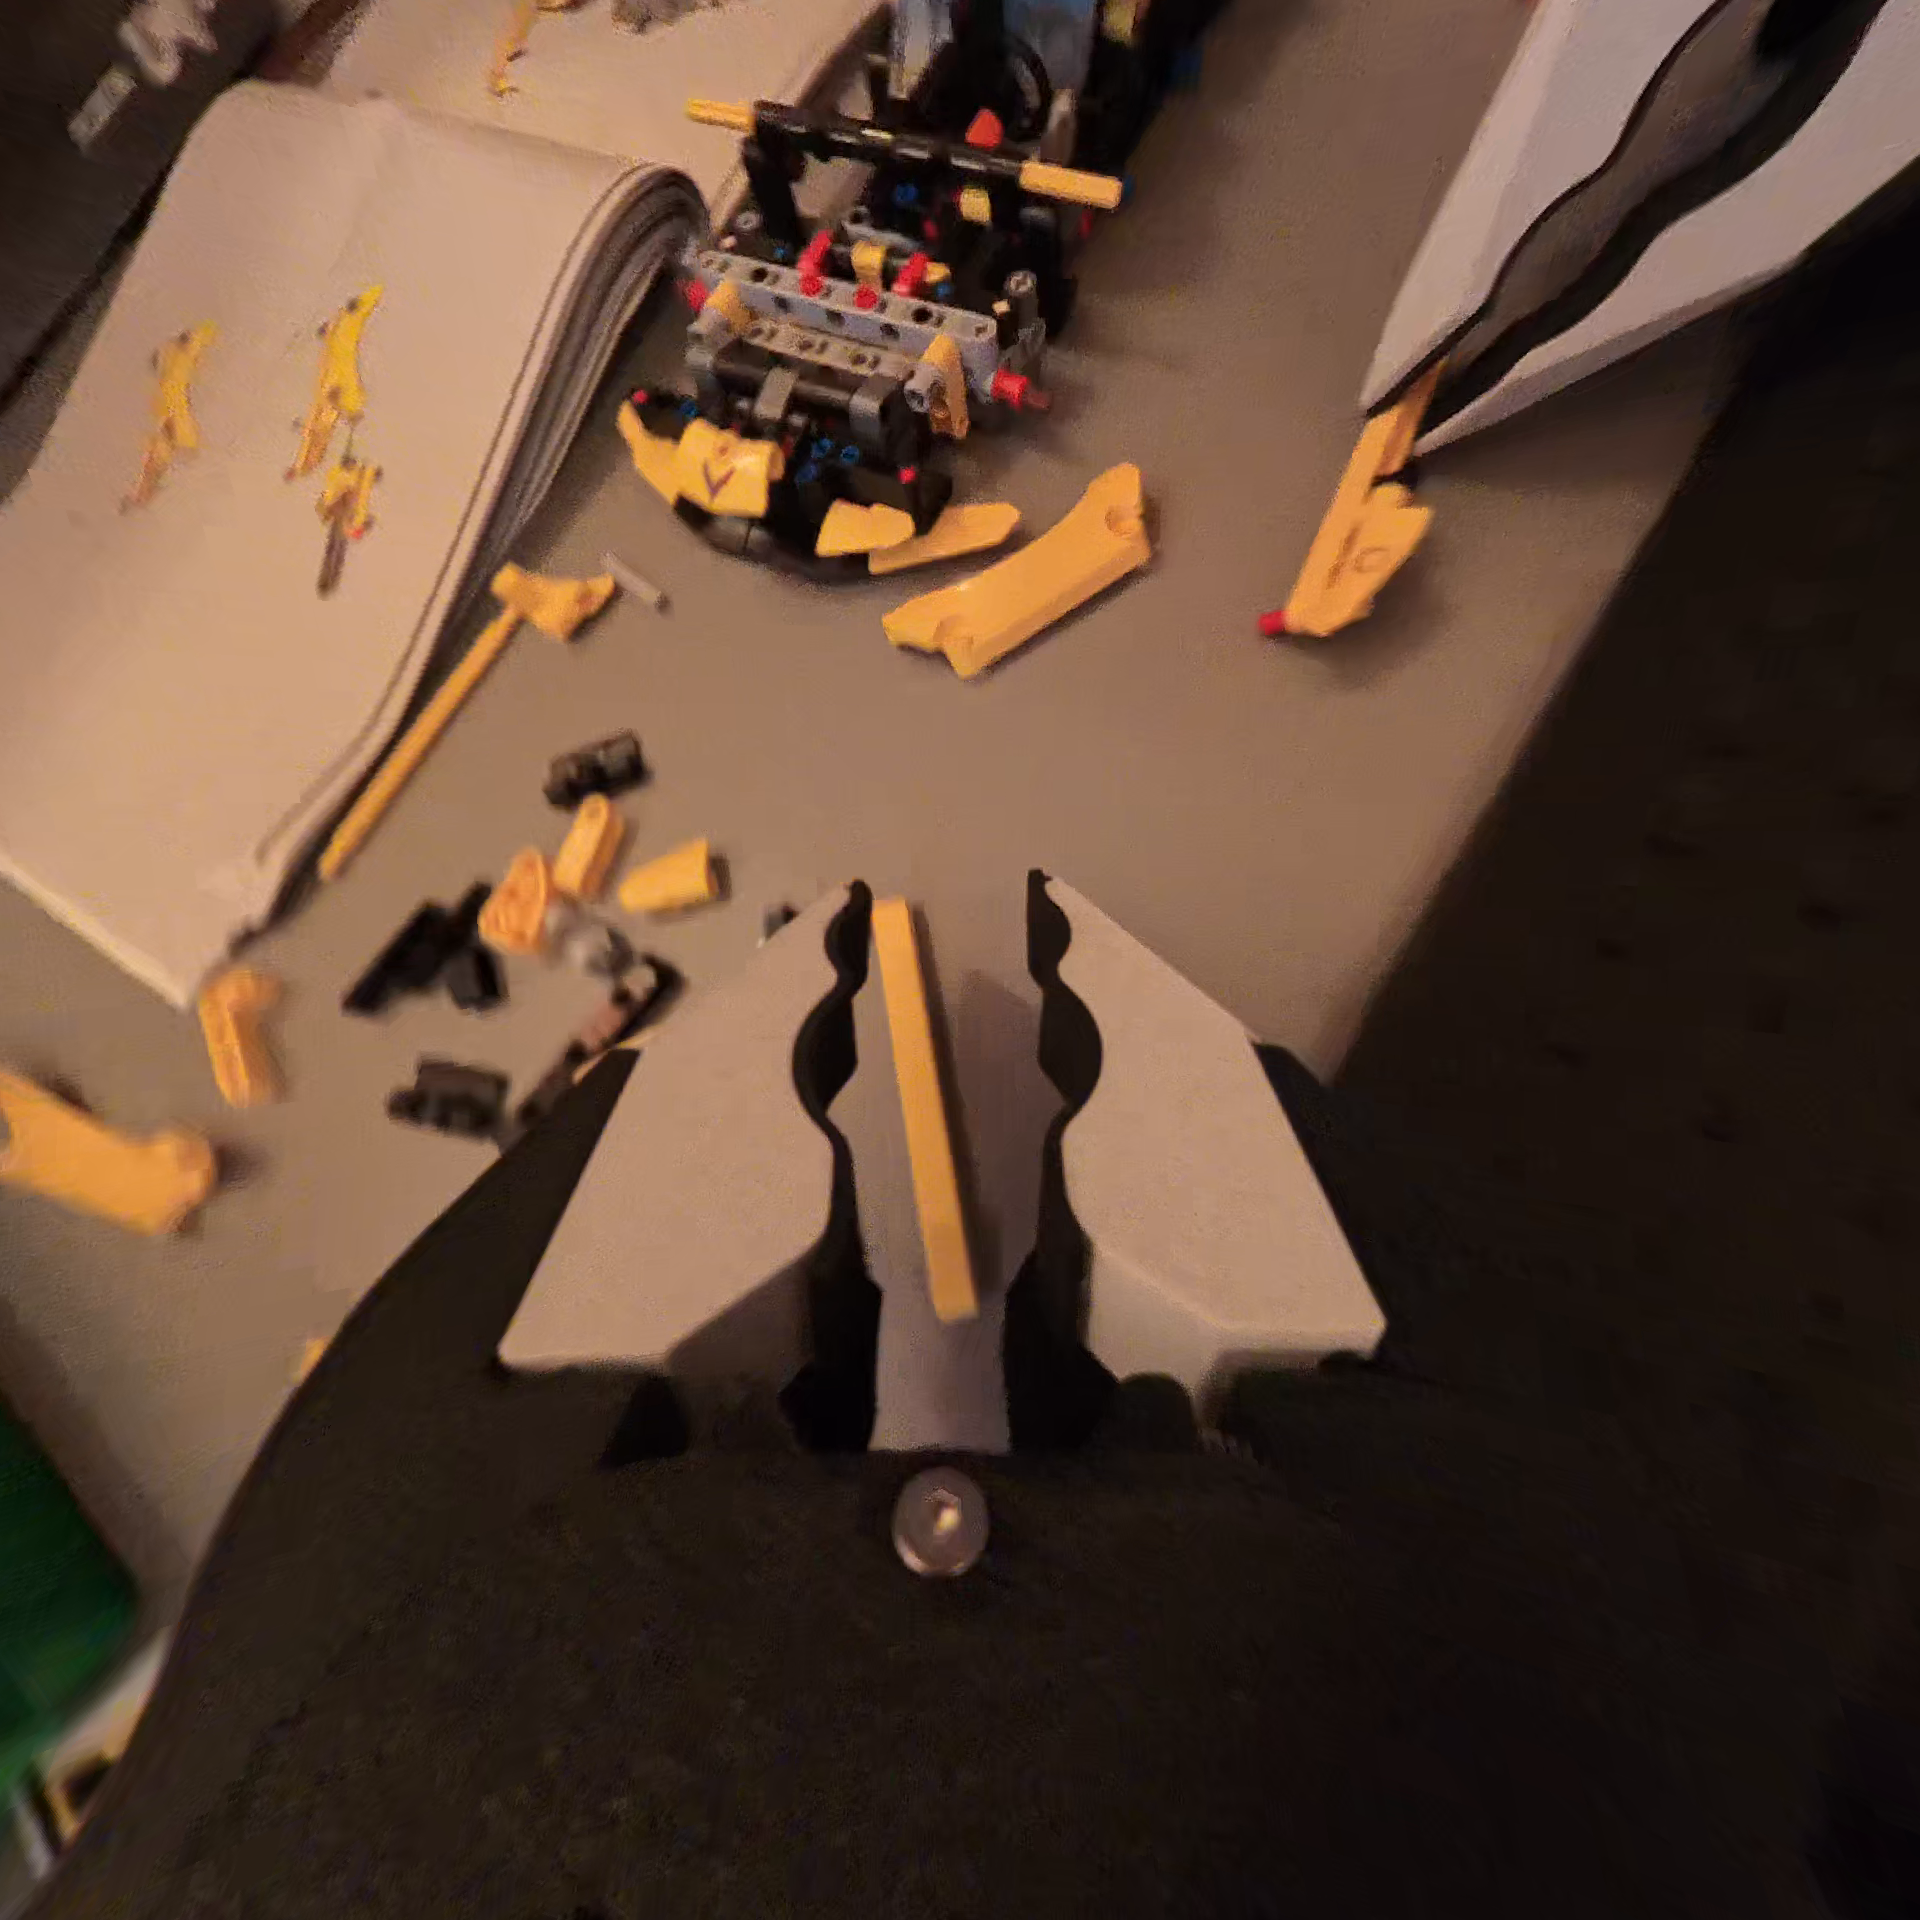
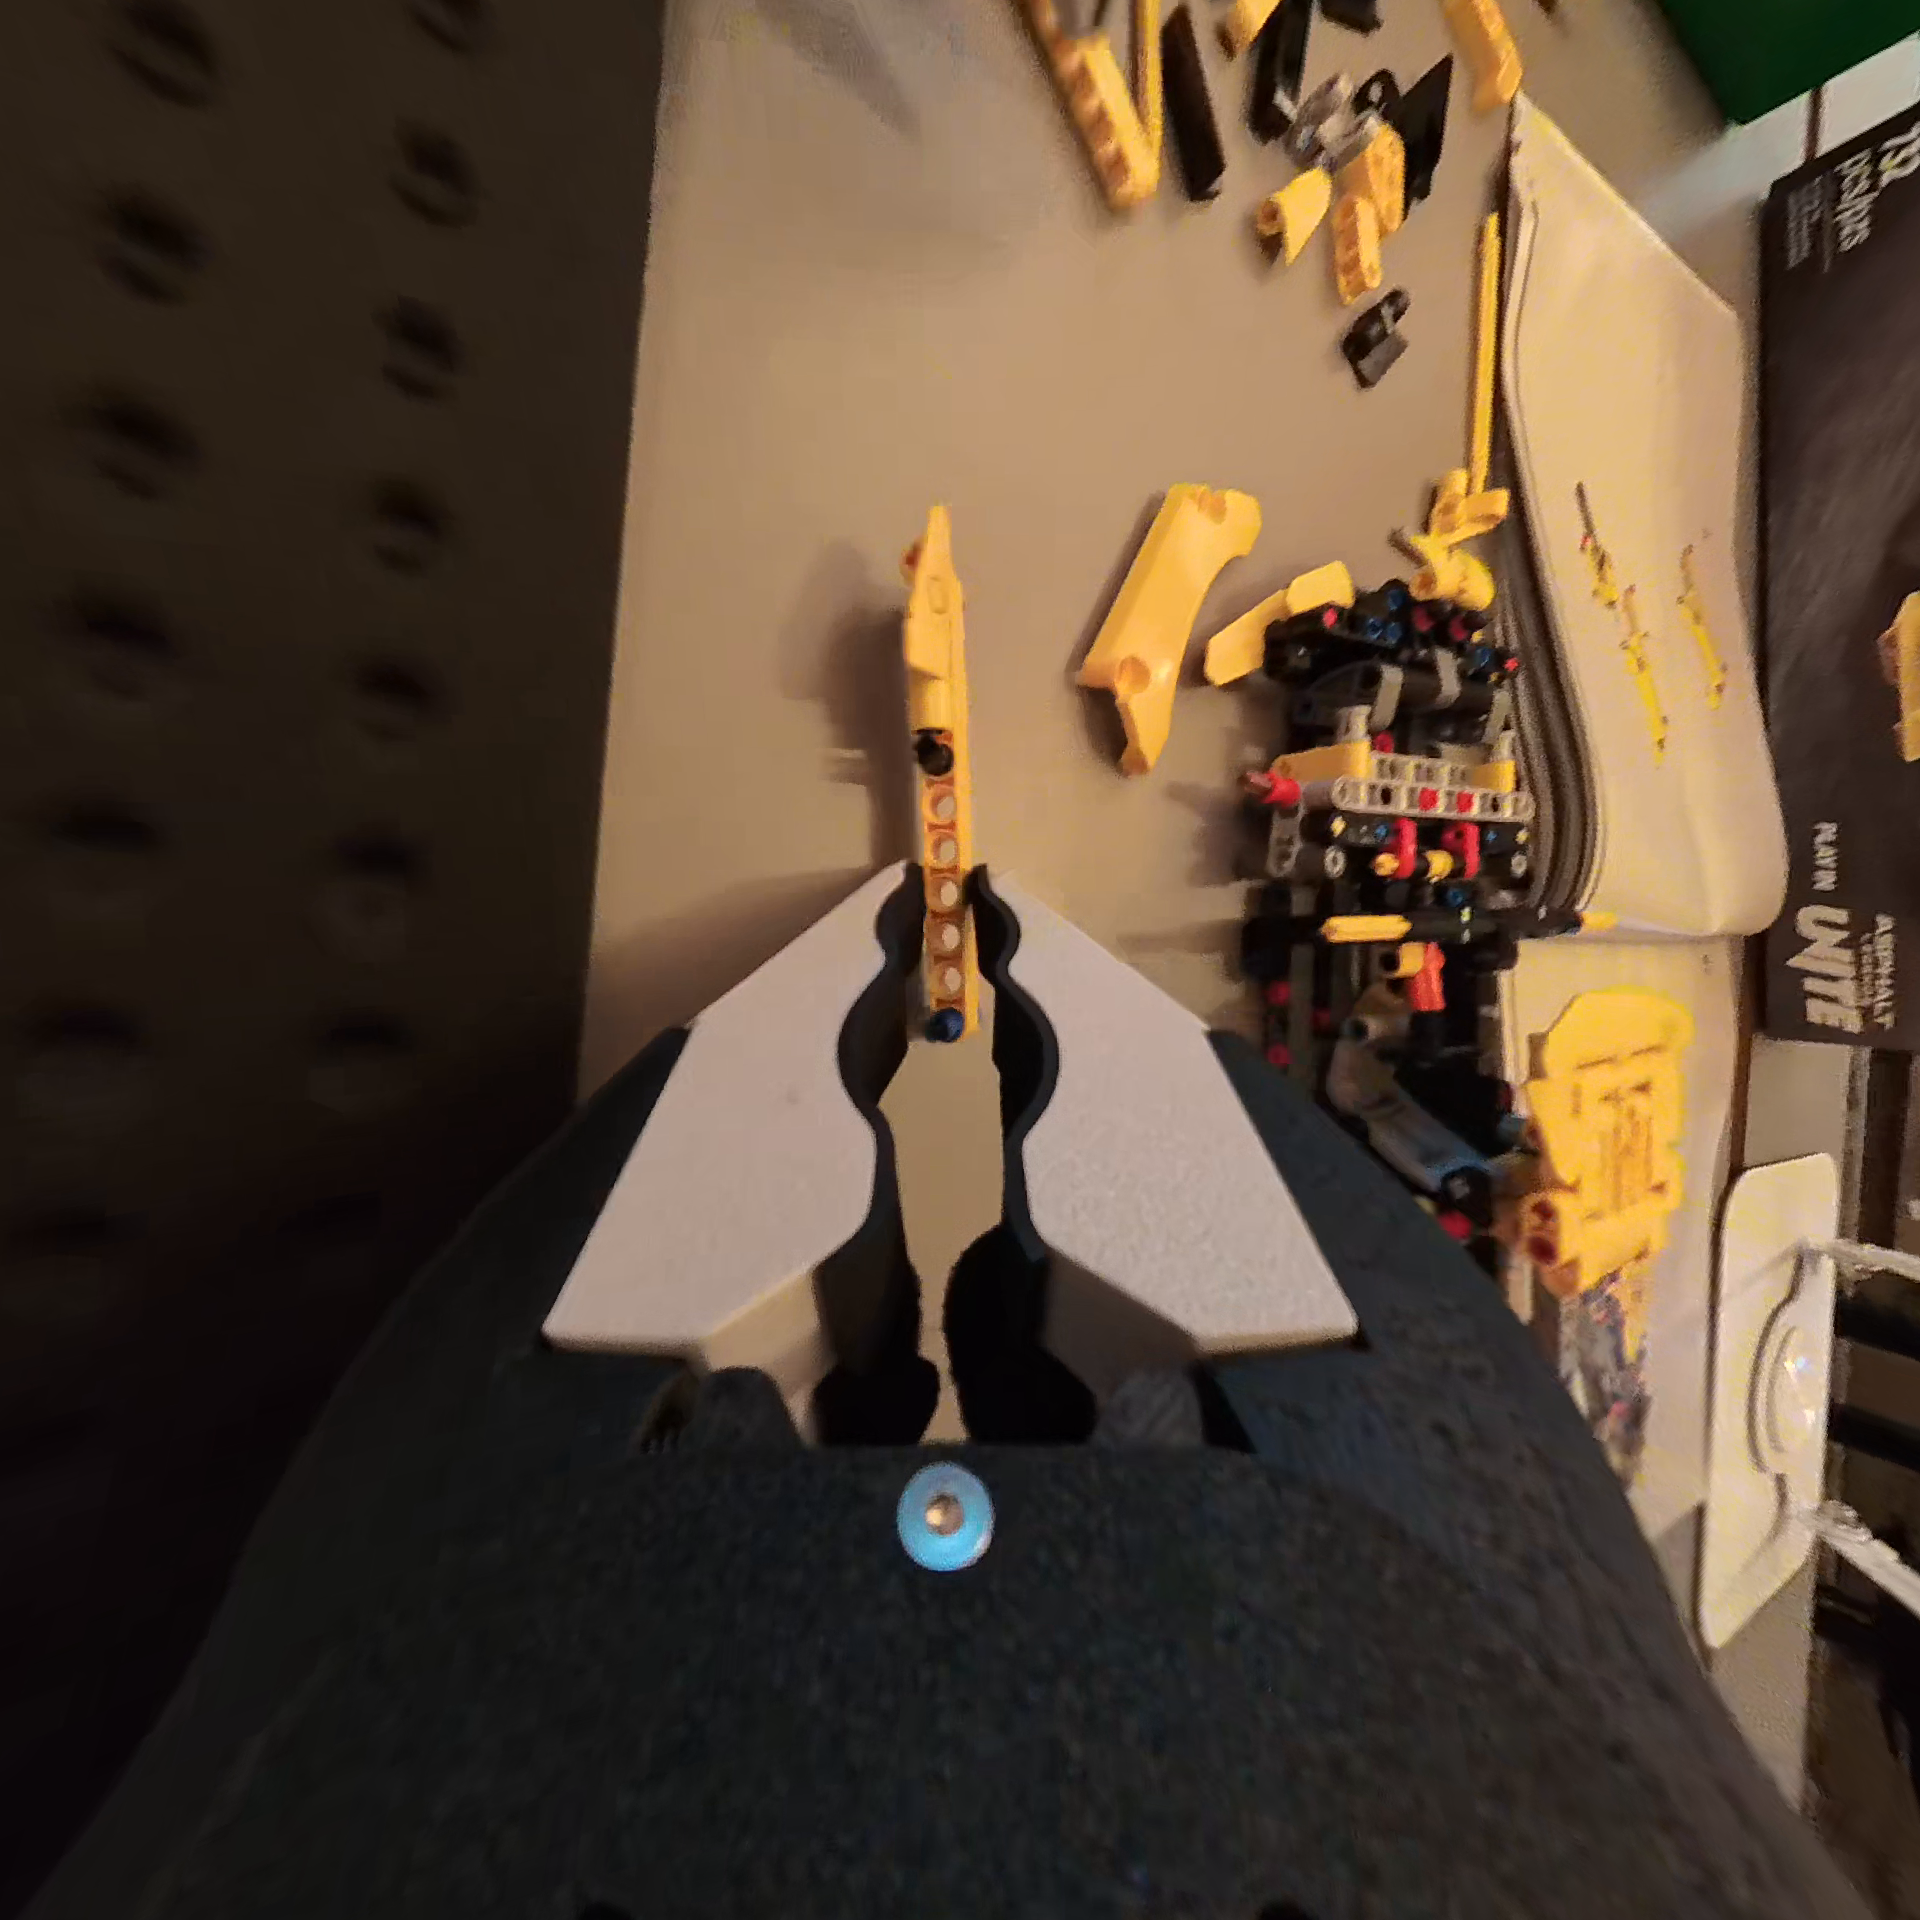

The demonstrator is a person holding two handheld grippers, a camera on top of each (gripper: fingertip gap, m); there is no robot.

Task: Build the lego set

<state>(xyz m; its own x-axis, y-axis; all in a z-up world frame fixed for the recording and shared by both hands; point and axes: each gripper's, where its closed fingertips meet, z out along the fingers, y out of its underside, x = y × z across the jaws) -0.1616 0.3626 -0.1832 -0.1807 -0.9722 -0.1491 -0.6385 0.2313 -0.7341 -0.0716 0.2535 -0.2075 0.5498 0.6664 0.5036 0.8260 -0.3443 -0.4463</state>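
The half-built black, grey and yellow lego car (image 1: pixel 862 343) stands on the grey table beside the open instruction booklet (image 1: pixel 312 468). My left gripper (image 1: pixel 948 888) is open. A long thin yellow strip (image 1: pixel 920 1101) lies between its fingers, close to the left one. My right gripper (image 2: pixel 940 873) is shut on a yellow beam assembly (image 2: pixel 940 727) with a row of holes and a pointed panel at its far end. It holds the assembly left of the car (image 2: pixel 1392 831). The left wrist view shows that gripper (image 1: pixel 1392 416) and the assembly (image 1: pixel 1351 551) at the upper right.
A curved yellow panel (image 1: pixel 1023 582) lies in front of the car. A long yellow rod (image 1: pixel 436 727) rests along the booklet's edge. Several loose yellow and black pieces (image 1: pixel 540 935) lie left of my left gripper. A dark box (image 2: pixel 1839 623) sits past the booklet (image 2: pixel 1642 623). My right fingertips sit around 15 cm from my left ones. The long yellow rod (image 1: pixel 436 727) is closer to my left gripper, around 15 cm from its tips; the right tips are 25 cm off. Seen from the right wrist view (image 2: pixel 1481 370) as well.
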